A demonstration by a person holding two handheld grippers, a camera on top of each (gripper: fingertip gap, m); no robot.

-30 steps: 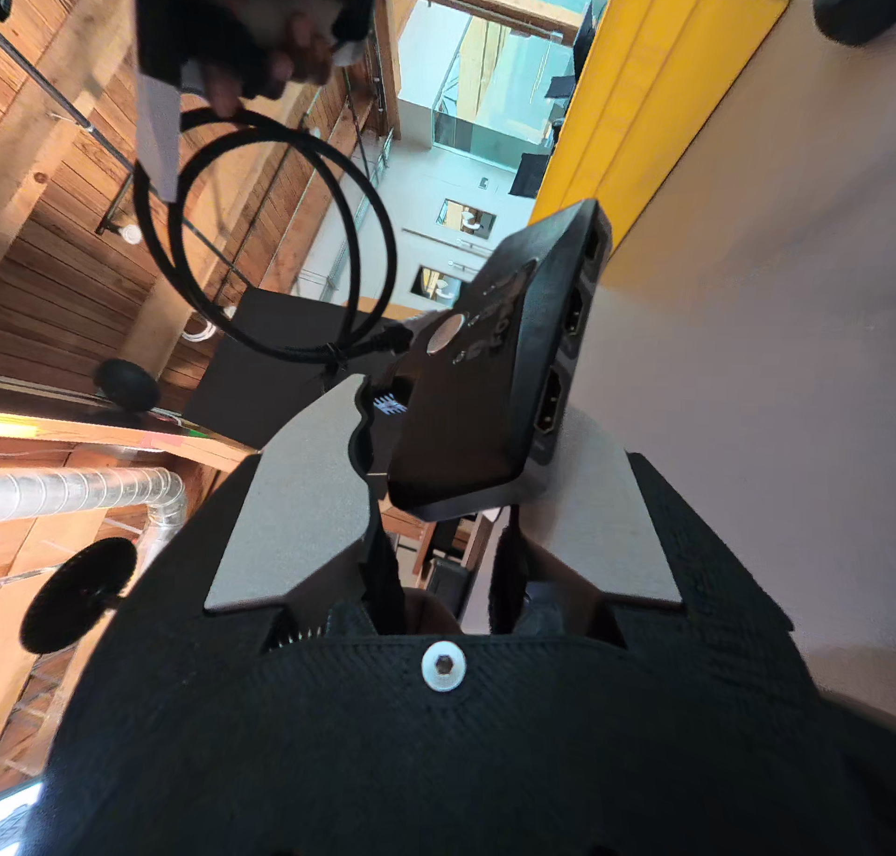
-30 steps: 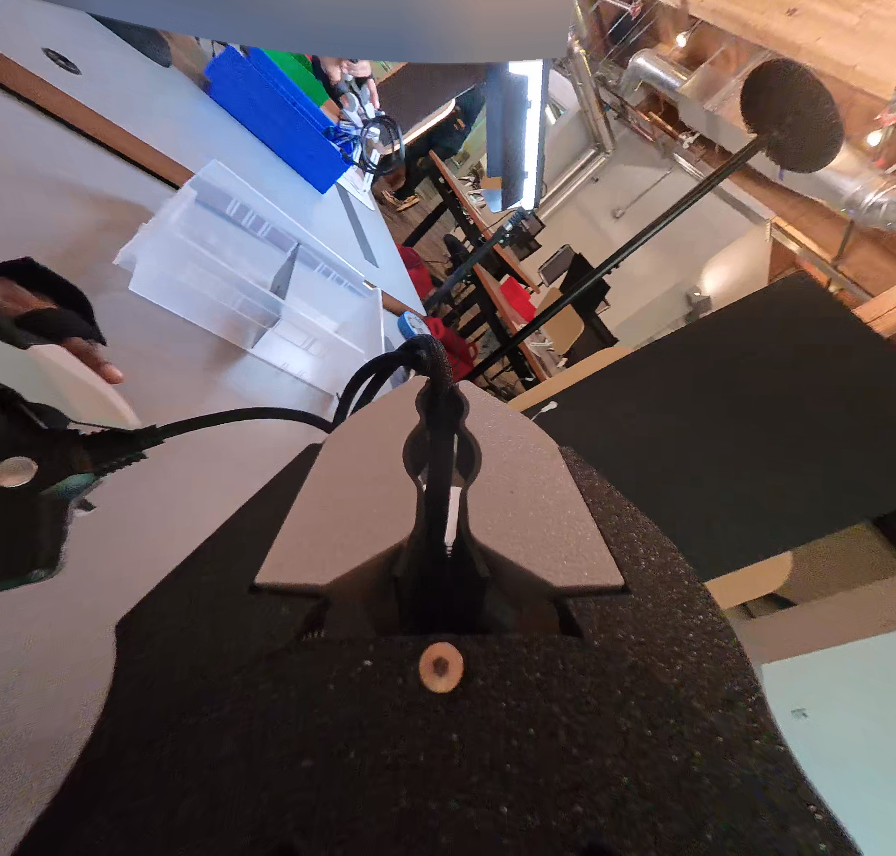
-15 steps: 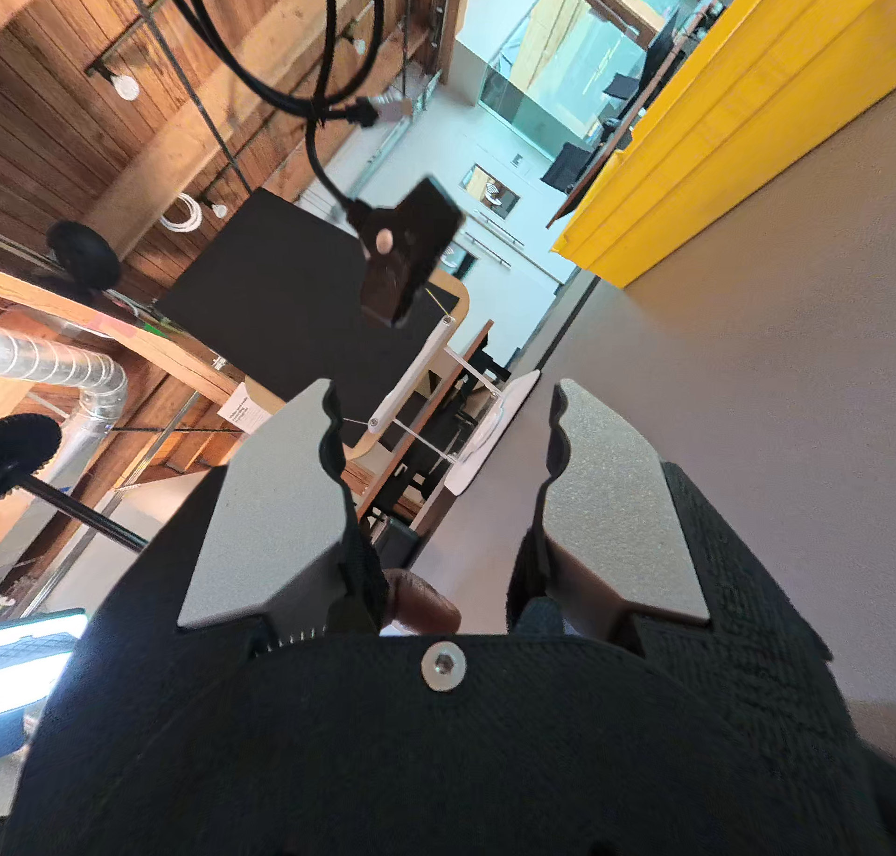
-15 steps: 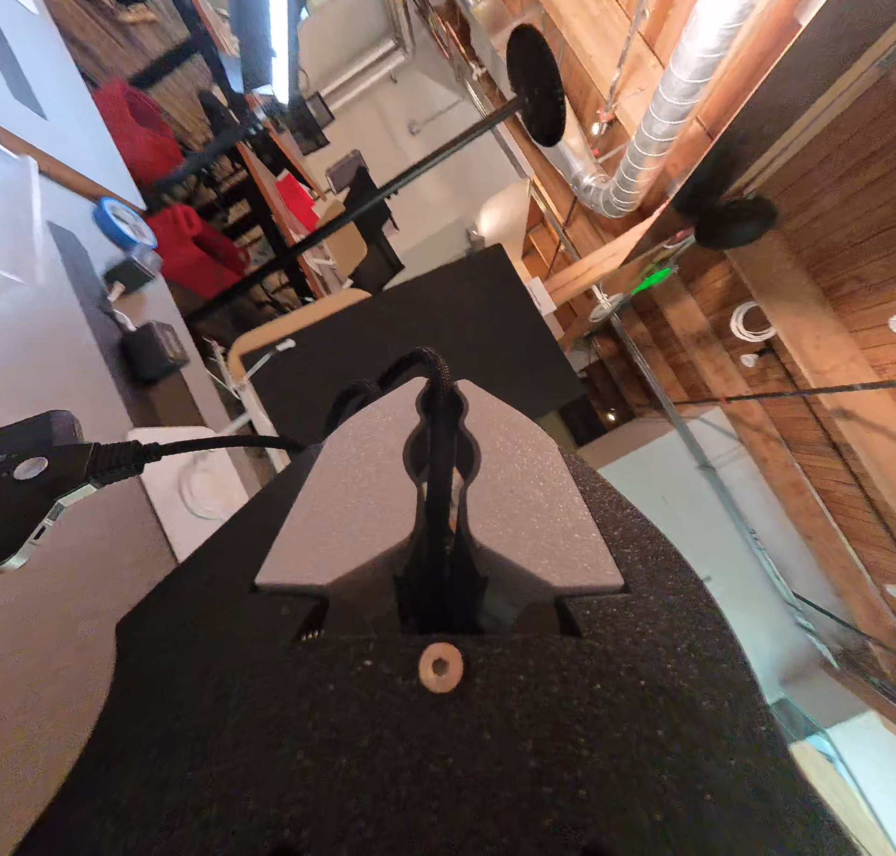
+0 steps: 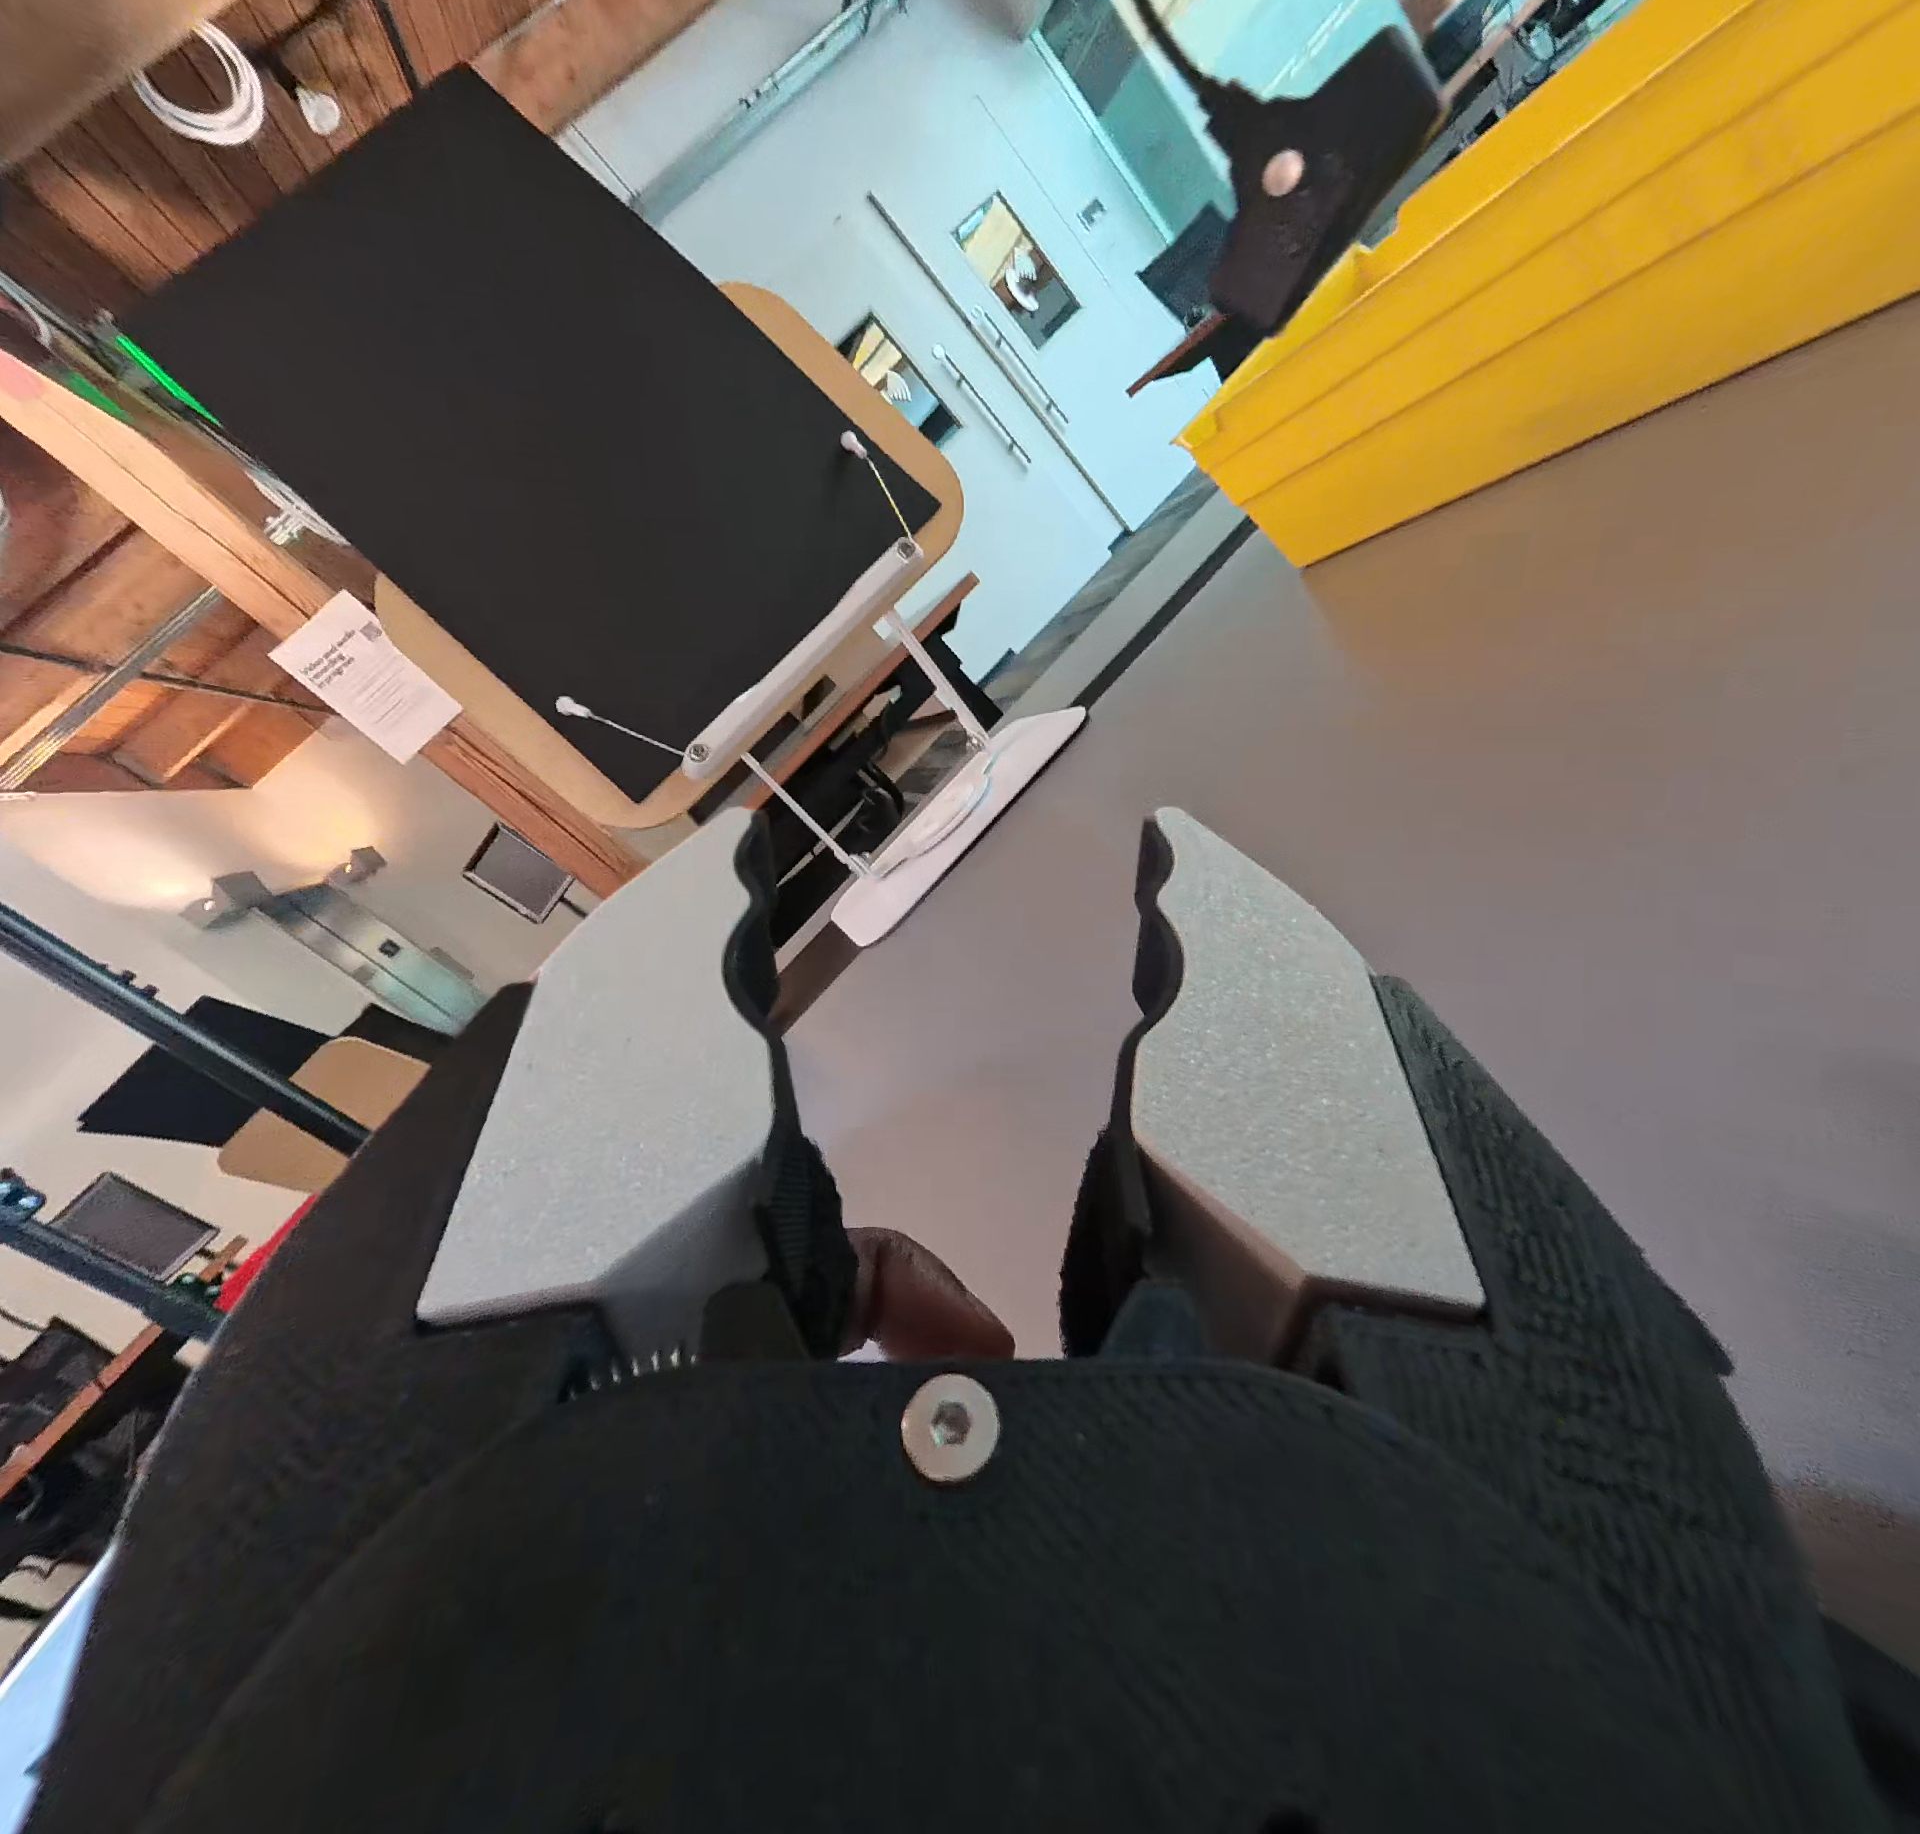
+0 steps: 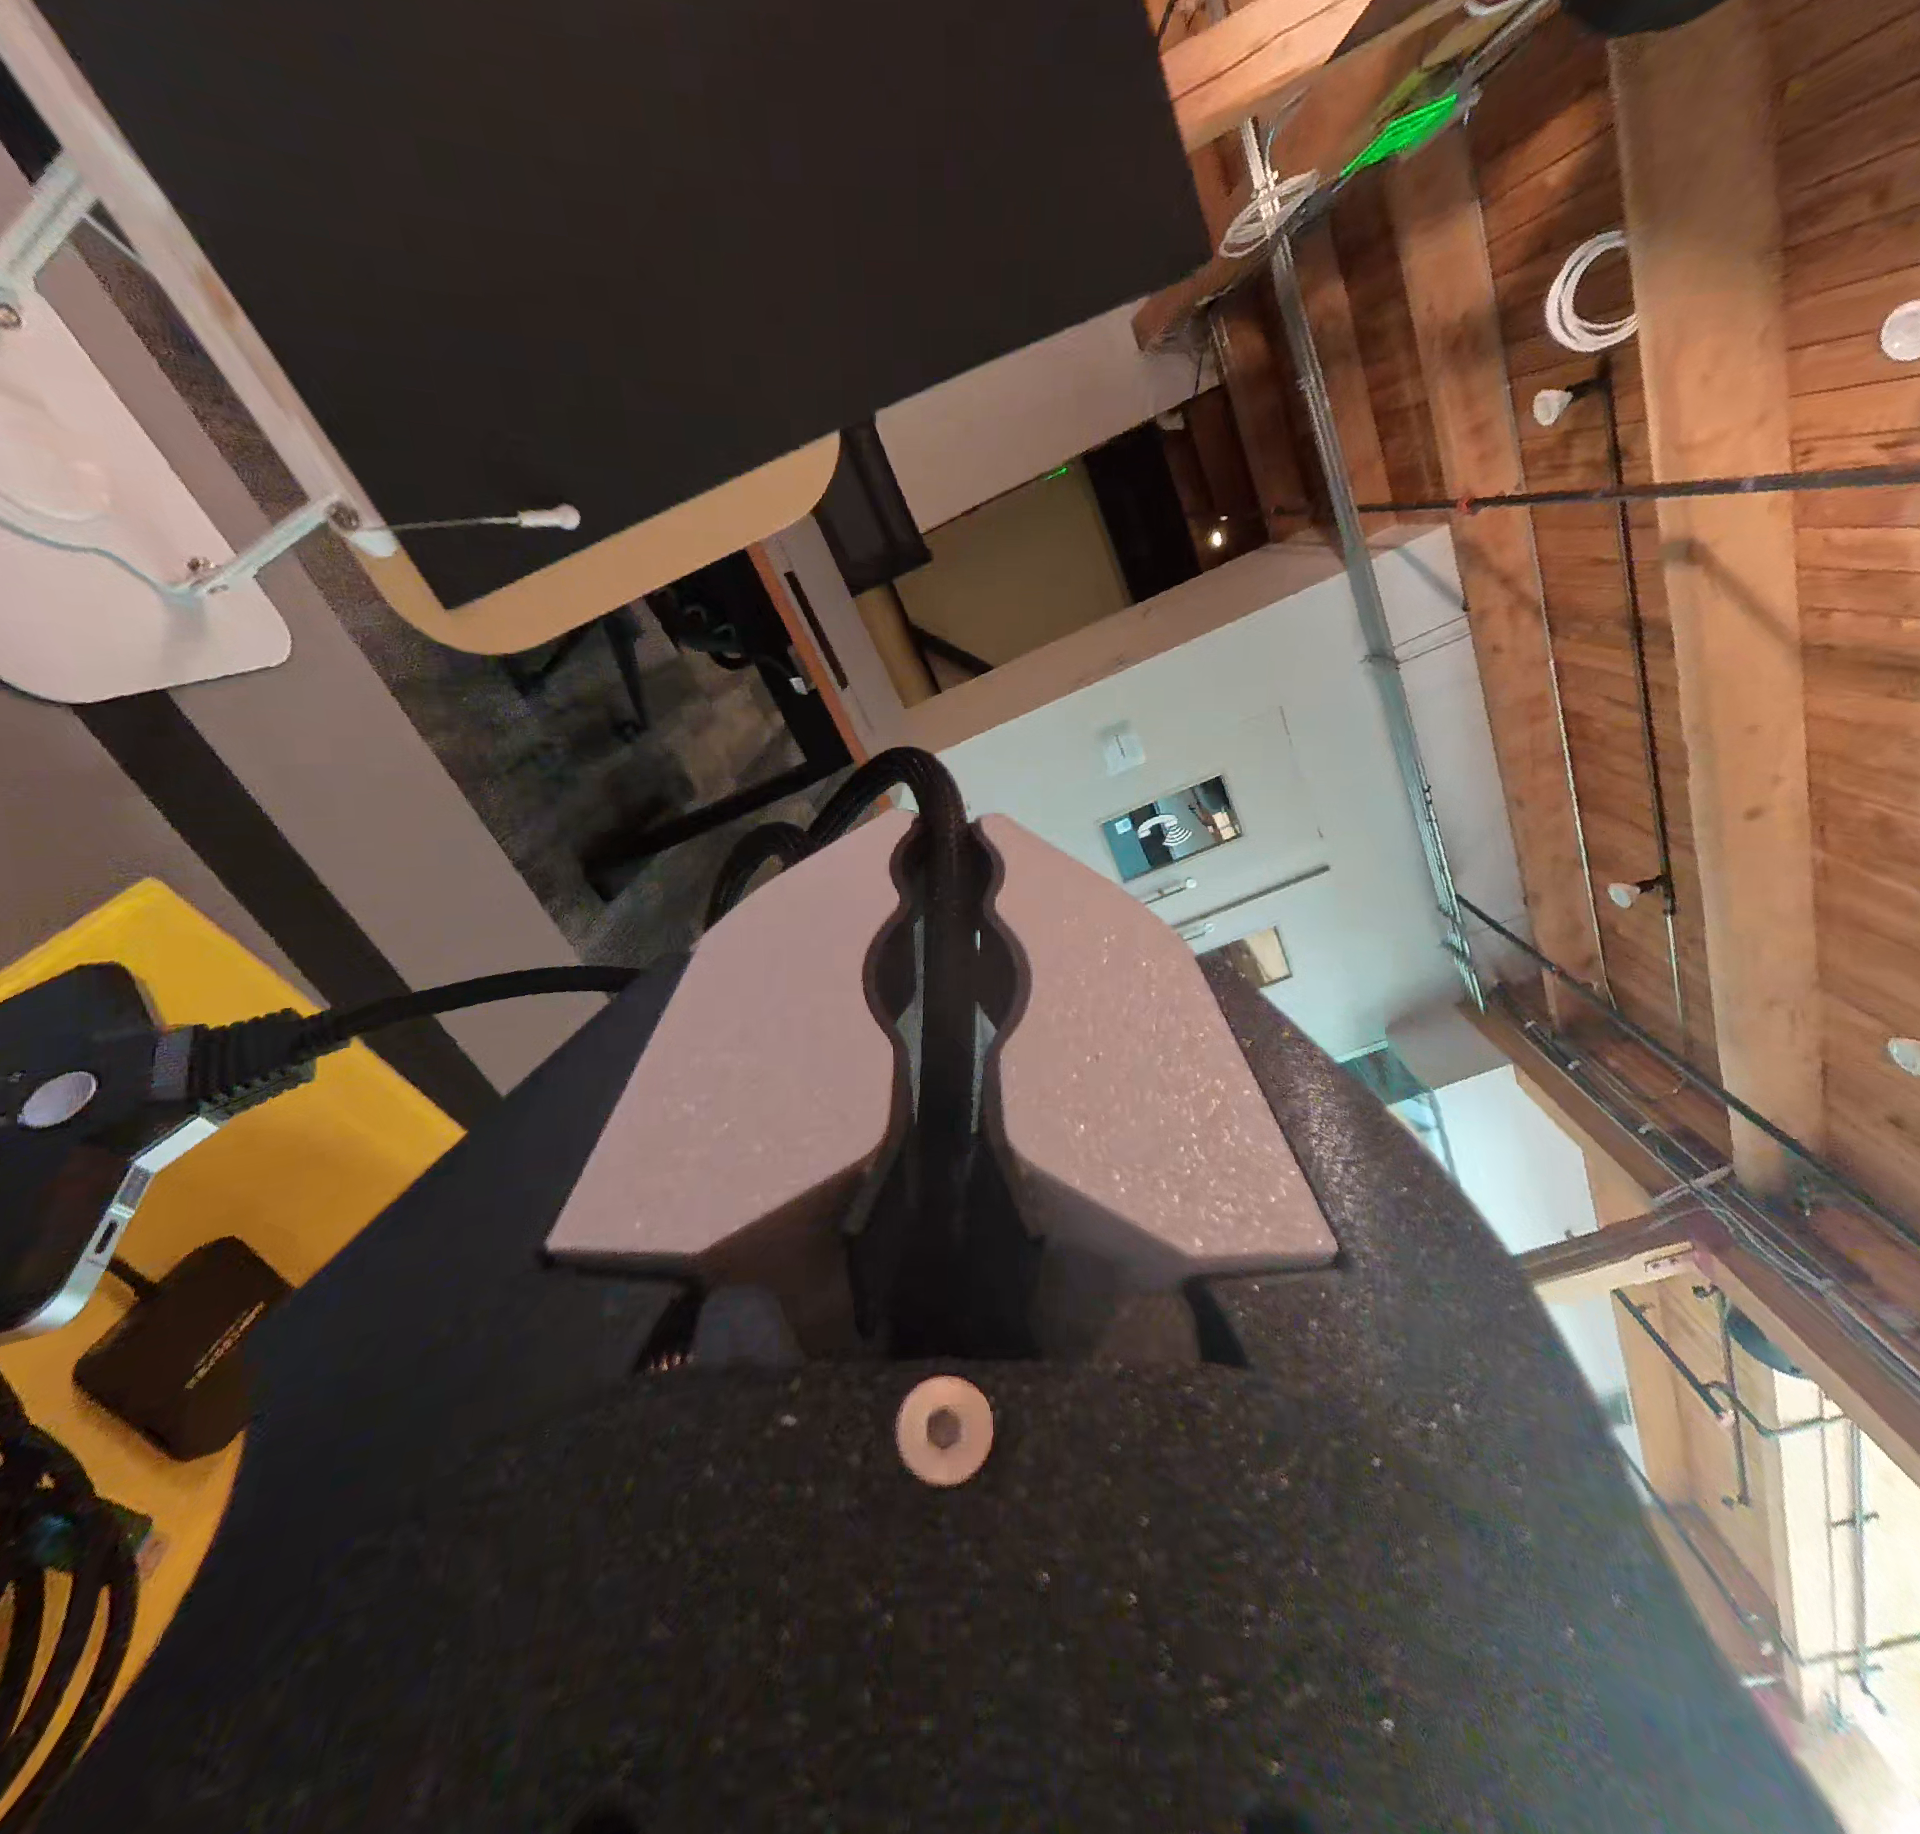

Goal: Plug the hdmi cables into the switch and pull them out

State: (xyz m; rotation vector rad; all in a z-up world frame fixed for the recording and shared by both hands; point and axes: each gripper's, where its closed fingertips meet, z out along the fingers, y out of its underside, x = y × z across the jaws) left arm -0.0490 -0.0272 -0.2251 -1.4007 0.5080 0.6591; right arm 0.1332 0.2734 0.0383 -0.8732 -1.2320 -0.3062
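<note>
My left gripper (image 5: 951,839) is open and empty, low over the grey table (image 5: 1507,849). The black HDMI switch (image 5: 1309,184) hangs in the air from its black cable (image 5: 1153,18), far ahead above the yellow bin (image 5: 1558,278). My right gripper (image 6: 940,828) is shut on that black braided cable (image 6: 940,911), which loops out to the left to the dangling switch (image 6: 62,1109). The switch hangs over the yellow bin (image 6: 312,1161) in the right wrist view.
Inside the yellow bin lie a small black box (image 6: 177,1358) and a bundle of black cables (image 6: 52,1597). A white stand base (image 5: 966,818) with a black panel (image 5: 499,413) stands at the table's far edge.
My left gripper let go of the switch and opened. My right gripper carried the cable, with the switch dangling from it, away to above the yellow bin.
</note>
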